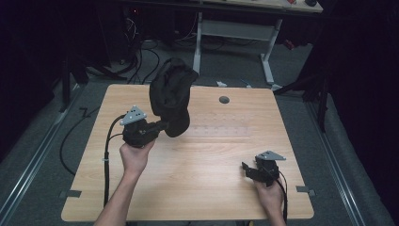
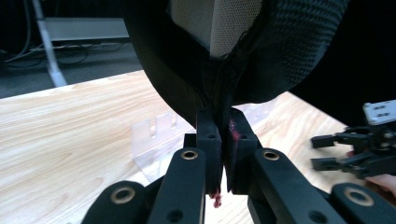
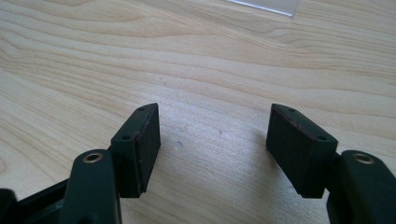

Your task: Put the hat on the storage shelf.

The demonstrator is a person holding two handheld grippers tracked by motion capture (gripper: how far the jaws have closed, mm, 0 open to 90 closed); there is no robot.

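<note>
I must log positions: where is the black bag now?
In the high view, the black bag hangs above the table's far left part, pinched in the left gripper.

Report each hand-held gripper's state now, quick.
Left hand-held gripper: shut on the black bag, lifted above the table.
Right hand-held gripper: open, holding nothing, low over the table.

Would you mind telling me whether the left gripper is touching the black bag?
Touching. In the left gripper view, the left gripper has its jaws shut on a seam of the black bag, with fabric pinched between them.
</note>
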